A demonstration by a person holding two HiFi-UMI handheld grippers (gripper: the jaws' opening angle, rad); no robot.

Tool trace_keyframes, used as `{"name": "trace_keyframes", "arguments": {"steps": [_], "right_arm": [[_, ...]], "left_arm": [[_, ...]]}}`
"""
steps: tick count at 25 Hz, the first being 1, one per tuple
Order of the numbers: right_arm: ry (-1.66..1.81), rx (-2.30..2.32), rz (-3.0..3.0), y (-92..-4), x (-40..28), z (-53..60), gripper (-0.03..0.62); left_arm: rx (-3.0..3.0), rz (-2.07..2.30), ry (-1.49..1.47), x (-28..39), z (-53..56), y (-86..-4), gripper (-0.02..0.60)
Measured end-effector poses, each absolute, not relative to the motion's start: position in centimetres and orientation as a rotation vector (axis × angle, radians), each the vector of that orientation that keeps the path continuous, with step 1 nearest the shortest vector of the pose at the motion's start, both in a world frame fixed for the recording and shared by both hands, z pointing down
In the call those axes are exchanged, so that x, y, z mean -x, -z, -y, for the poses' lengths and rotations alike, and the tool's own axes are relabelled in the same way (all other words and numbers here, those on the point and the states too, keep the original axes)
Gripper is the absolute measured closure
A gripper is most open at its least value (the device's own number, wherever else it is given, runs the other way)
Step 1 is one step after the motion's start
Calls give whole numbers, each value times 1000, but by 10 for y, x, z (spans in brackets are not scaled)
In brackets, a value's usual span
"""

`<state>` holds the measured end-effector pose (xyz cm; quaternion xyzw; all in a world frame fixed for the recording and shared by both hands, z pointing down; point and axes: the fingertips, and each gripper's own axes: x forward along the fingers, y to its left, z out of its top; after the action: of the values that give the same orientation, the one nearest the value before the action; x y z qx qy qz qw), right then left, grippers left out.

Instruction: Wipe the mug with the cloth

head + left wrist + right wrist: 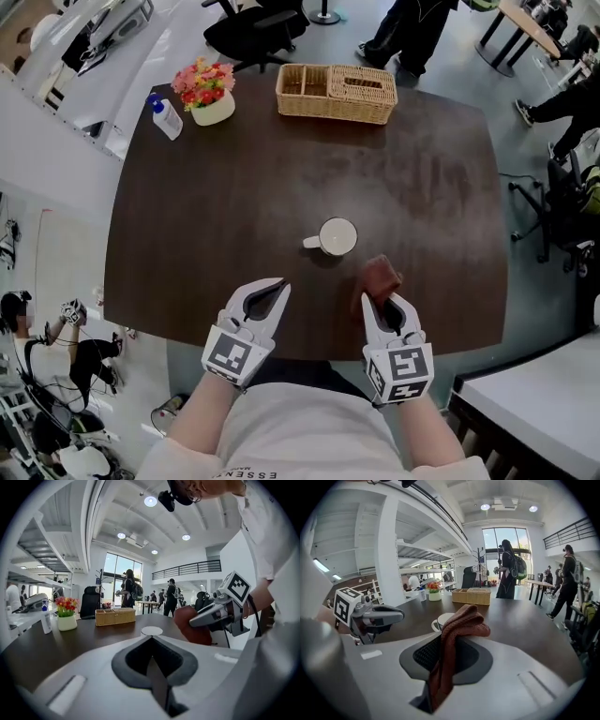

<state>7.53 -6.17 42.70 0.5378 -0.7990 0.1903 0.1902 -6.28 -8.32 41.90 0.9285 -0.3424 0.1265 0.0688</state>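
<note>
Dark table (234,187) with mug (336,236), basket (333,111), flowerpot (215,111), bottle (167,119)

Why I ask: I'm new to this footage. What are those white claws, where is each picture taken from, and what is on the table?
There is no robot: a person holds a hand-held gripper in each hand. The head view looks down from a camera on the person's head. The other two views come from a camera riding on each gripper and looking along its jaws. The left hand-held gripper is shut and empty. The right hand-held gripper pinches a reddish cloth. On the dark table stand a white mug, a basket, a flower pot and a bottle.
</note>
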Motion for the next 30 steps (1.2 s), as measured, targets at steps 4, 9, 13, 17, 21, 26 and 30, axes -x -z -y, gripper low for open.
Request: {"name": "trace_keyframes", "arguments": {"steps": [4, 9, 13, 17, 21, 26, 30], "right_arm": [[-605, -1447, 2213, -452, -66, 72, 511], [-657, -1392, 2209, -476, -57, 89, 511], [-685, -1343, 2215, -490, -47, 93, 511], [-709, -1307, 2223, -501, -40, 95, 511], [-712, -1246, 2235, -509, -25, 94, 511], [-696, -1073, 2277, -512, 4, 89, 511], [-637, -931, 2308, -514, 23, 83, 510]], "left_arm": [[-2785, 871, -571, 53, 109, -468, 463], [-2798, 792, -569, 40, 147, -487, 457], [-2826, 728, -574, 32, 165, -499, 457], [-2850, 585, -600, 19, 169, -511, 457], [-2863, 443, -616, 10, 167, -521, 457], [-2942, 370, -665, 6, 165, -523, 503], [-2996, 289, -718, 4, 159, -524, 505]]}}
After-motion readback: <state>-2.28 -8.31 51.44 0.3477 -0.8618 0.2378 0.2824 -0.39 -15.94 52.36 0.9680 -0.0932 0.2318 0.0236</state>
